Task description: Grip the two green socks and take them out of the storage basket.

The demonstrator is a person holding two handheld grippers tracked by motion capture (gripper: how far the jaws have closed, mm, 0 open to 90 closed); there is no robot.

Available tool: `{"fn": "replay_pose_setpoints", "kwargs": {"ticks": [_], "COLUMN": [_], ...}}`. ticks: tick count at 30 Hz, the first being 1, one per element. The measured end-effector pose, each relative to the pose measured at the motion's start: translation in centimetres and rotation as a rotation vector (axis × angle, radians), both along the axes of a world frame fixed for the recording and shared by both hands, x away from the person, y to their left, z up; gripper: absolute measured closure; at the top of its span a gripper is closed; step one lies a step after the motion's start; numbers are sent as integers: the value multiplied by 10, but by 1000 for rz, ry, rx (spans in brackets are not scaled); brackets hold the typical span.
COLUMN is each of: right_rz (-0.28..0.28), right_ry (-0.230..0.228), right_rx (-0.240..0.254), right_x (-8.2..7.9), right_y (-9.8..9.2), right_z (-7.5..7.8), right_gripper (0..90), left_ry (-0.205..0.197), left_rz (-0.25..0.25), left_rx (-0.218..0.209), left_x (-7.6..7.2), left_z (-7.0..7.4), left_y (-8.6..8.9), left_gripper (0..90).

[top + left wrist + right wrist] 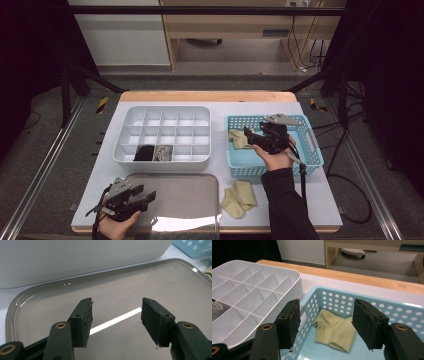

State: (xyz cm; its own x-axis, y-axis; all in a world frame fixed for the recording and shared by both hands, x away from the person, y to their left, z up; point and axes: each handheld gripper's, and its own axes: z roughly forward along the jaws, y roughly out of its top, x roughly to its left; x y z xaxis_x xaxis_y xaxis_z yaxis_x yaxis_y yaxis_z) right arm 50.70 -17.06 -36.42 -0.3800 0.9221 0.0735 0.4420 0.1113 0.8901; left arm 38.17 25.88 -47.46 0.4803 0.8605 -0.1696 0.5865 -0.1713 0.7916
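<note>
Hovering over the perforated light-blue plastic basket (310, 145), the right gripper (325, 323) stands with its jaws wide and nothing between them, aimed at the pale yellow-green folded sock (335, 331) lying in the basket's left end, apparently the next piece to sort. A matching pair of socks (240, 198) waits on the table beside the shiny grey metal tray (175, 285). Low over that tray, the left gripper (116, 321) rests parked, also wide and empty. The white compartment organiser (165, 112) already holds dark and grey bundles in its front row.

a lab: black frame rig (75, 75) around the table (310, 200), loose cables (305, 50) on the floor.
</note>
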Motion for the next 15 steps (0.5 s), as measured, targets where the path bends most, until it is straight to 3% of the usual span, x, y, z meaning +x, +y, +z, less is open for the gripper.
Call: {"fn": "replay_pose_setpoints", "kwargs": {"ticks": [7, 12, 15], "right_rz": [1, -11, -26], "right_ry": [17, 50, 73], "right_rx": [-33, -16, -33], "right_x": [31, 50, 60], "right_y": [3, 6, 7], "right_z": [-4, -15, -25], "right_gripper": [400, 405, 409], "left_ry": [2, 2, 3], "left_rz": [-1, -3, -4], "left_rx": [-3, -4, -4], "left_x": [0, 0, 0], "left_z": [0, 0, 0], "left_y": [0, 0, 0], "left_gripper": [415, 415, 415]}}
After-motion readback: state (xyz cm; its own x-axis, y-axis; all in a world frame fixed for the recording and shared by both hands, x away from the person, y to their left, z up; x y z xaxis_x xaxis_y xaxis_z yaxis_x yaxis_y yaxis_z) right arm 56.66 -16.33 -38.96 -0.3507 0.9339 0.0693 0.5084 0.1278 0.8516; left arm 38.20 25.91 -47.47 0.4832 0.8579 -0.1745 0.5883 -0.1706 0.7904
